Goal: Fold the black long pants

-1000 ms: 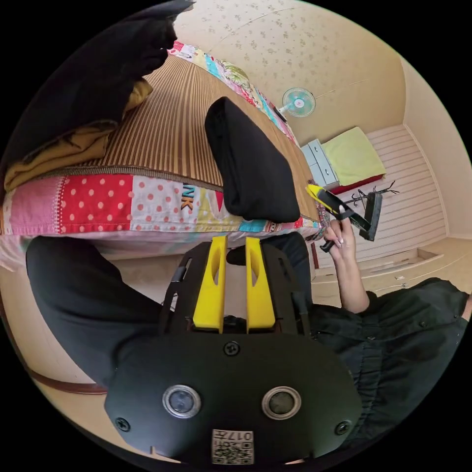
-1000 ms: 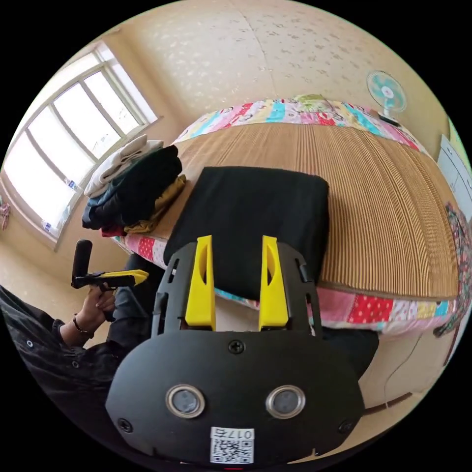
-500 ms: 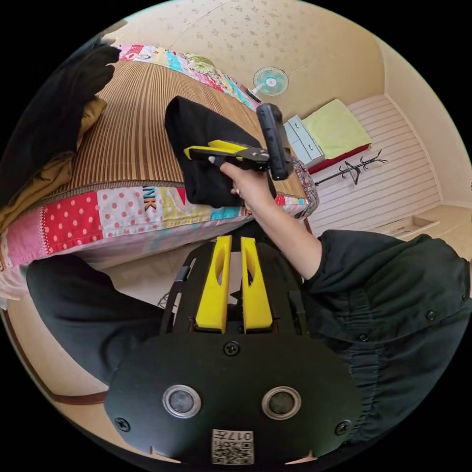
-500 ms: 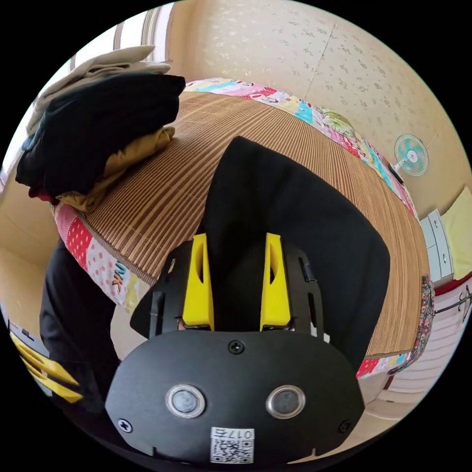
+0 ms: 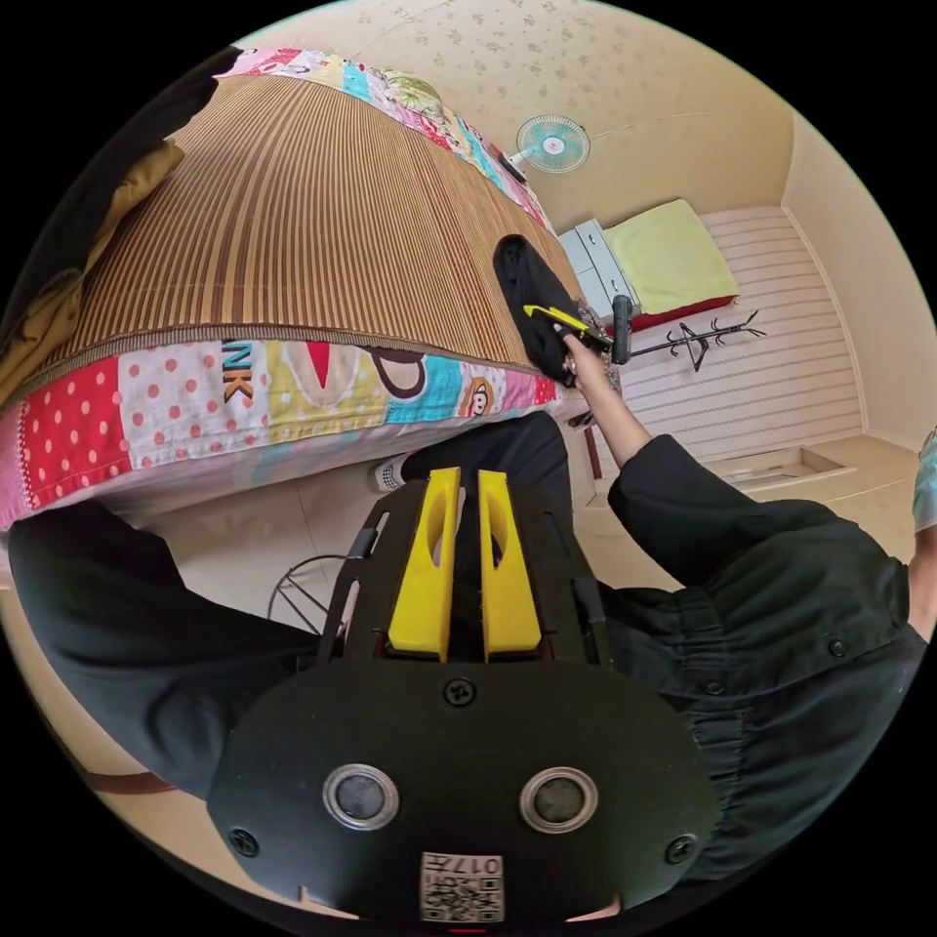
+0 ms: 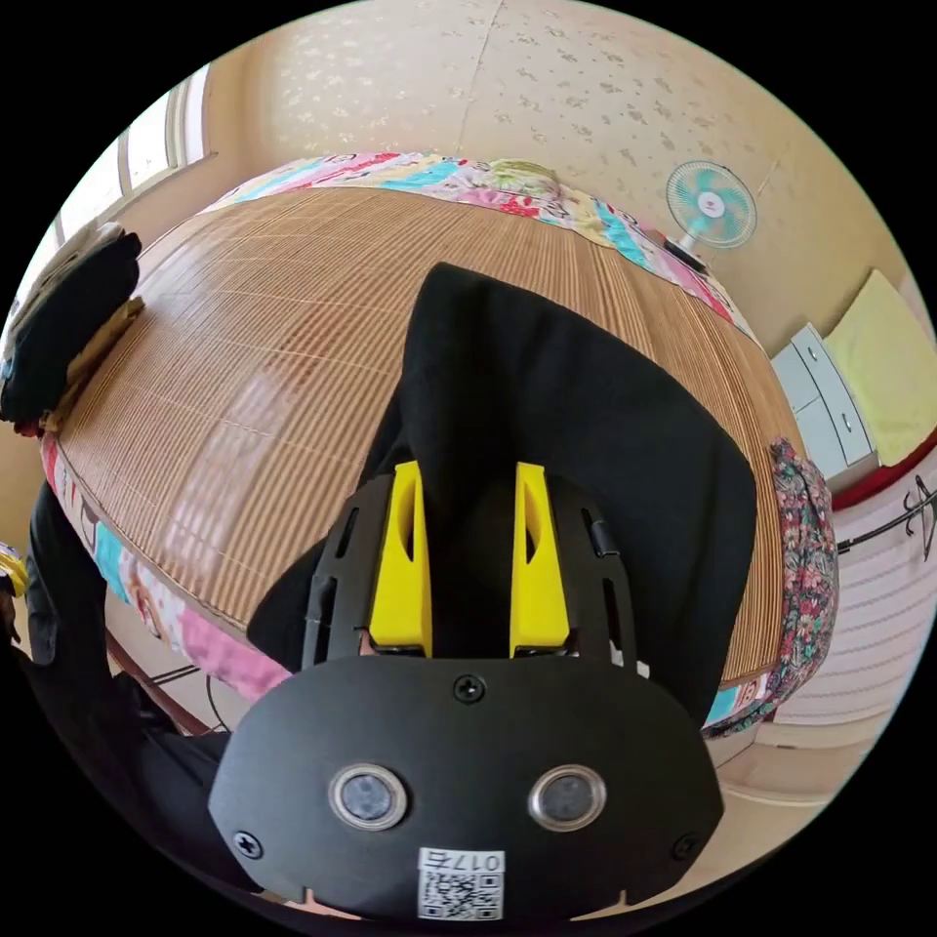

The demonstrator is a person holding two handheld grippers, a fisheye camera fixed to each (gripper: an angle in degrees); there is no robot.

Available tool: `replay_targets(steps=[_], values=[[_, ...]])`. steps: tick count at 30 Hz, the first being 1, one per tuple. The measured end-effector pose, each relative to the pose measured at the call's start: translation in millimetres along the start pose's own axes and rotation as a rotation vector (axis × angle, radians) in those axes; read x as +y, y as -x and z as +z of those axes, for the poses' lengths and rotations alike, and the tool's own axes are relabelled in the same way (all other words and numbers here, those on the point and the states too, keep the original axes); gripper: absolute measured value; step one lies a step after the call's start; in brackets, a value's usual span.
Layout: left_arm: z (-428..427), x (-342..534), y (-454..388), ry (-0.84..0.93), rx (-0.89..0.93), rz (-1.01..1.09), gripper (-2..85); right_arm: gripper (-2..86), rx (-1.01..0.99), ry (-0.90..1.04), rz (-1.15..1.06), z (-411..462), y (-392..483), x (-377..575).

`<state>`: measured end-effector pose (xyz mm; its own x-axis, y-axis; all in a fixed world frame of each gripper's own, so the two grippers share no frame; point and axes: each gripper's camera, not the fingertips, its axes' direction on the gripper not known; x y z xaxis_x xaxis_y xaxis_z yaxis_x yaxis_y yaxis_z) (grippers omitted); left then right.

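The black long pants (image 6: 576, 410) are a thick folded bundle over the near edge of the striped mat. My right gripper (image 6: 470, 470) has a yellow jaw on each side of the bundle and is shut on it. In the left gripper view the pants (image 5: 522, 278) look small at the far end of the bed, and the right gripper (image 5: 558, 319) grips them in a person's hand. My left gripper (image 5: 467, 476) hangs below the bed edge, over the person's dark trouser legs. Its jaws are nearly together with nothing between them.
A brown striped mat (image 6: 254, 332) covers the bed over a patchwork quilt (image 5: 195, 390). A pile of folded clothes (image 6: 59, 312) sits at the mat's left end. A fan (image 6: 711, 205), white drawers (image 6: 825, 400) and a coat rack (image 5: 698, 342) stand beyond the bed.
The right gripper closed on the folded pants and carried them along the bed, away from the clothes pile toward the drawers' end. The left gripper's jaws narrowed and stayed low.
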<state>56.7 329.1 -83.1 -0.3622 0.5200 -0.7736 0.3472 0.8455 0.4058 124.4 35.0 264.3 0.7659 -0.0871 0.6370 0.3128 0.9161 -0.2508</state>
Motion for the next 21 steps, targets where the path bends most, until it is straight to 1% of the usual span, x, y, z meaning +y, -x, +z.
replay_targets(steps=[1,2,4,7,9,11,14,17,19,21], values=[[2.5,-2.5,1.4,0.0,0.005,-0.01,4.4,13.5,0.024,0.003,0.0,2.4,-37.2,10.6],[3.4,-3.7,1.9,0.0,0.008,-0.016,4.5,13.5,0.036,0.014,0.002,3.1,-56.7,15.9],[4.9,-6.4,-0.2,-0.007,-0.004,-0.016,4.5,13.5,0.068,0.116,0.041,-2.7,-126.8,33.8],[9.2,-7.0,1.8,-0.019,-0.048,-0.027,4.6,13.3,0.152,0.208,0.13,-14.1,-188.9,65.4],[14.2,-7.1,7.8,-0.031,-0.047,-0.047,4.8,13.2,0.138,0.197,0.175,-23.2,-211.0,85.1],[20.7,-8.2,14.3,-0.045,-0.041,-0.069,5.0,13.1,0.118,0.159,0.191,-32.3,-217.8,93.8],[29.9,-17.0,16.1,-0.062,-0.054,-0.078,5.1,12.7,0.191,0.192,0.232,-41.2,-207.8,83.7],[23.1,-32.7,3.7,-0.11,-0.119,-0.047,5.6,11.4,0.247,0.202,0.325,-59.8,-190.6,83.0],[1.6,-44.8,-10.7,-0.185,-0.204,-0.006,6.1,10.7,0.239,0.142,0.43,-80.3,-175.6,98.8],[-24.1,-52.5,-20.4,-0.262,-0.261,0.011,6.3,10.6,0.208,0.07,0.47,-98.7,-161.9,115.1]])
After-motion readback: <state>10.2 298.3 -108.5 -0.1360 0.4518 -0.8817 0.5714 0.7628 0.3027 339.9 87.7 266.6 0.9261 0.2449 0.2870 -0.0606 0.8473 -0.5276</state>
